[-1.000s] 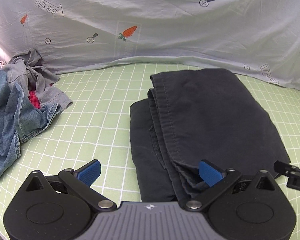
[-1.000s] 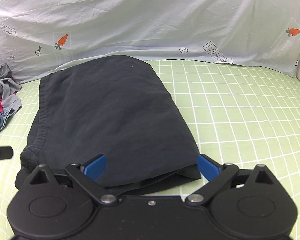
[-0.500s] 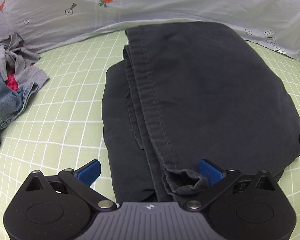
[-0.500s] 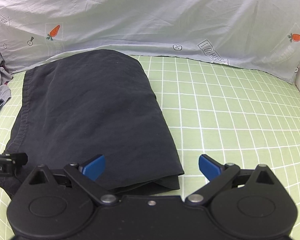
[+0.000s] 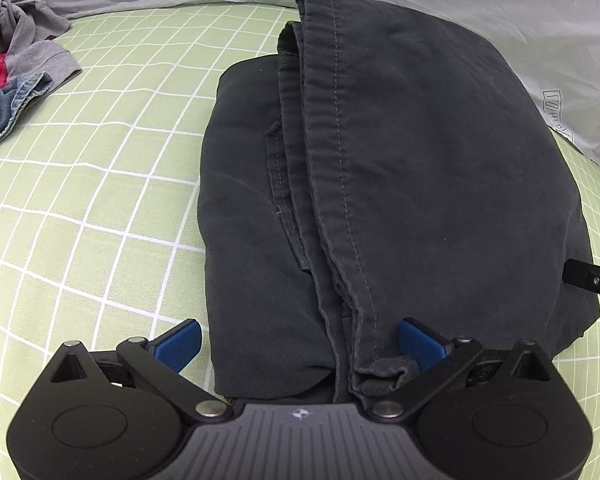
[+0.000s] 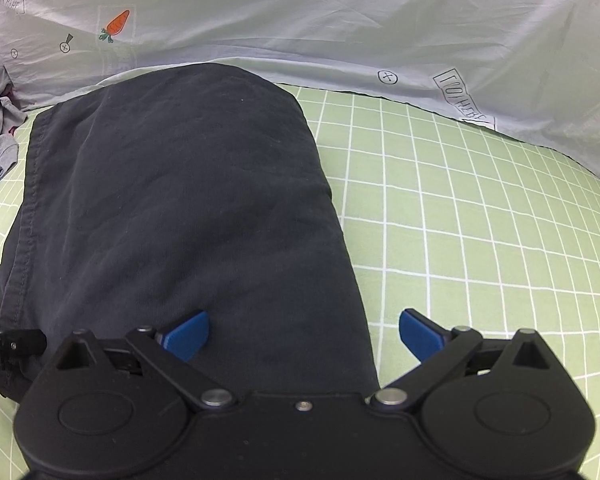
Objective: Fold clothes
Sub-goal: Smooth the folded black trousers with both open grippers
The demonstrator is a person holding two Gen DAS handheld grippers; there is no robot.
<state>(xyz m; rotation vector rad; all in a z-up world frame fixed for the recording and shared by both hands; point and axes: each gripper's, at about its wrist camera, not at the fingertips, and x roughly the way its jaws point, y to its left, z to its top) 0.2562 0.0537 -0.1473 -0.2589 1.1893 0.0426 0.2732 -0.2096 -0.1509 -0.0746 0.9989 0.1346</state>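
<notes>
Both tools, left tool and right tool, gape open over folded dark trousers; we fear pinching only top layers, unravelling the fold.

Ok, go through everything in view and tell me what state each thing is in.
Dark trousers: folded into a flat stack on the green checked mat.
Left gripper: open, straddling the trousers' near edge.
Right gripper: open, over the trousers' near right corner.
Pile of clothes: crumpled, unfolded, far left.
Carrot-print sheet: wrinkled, hanging behind.
</notes>
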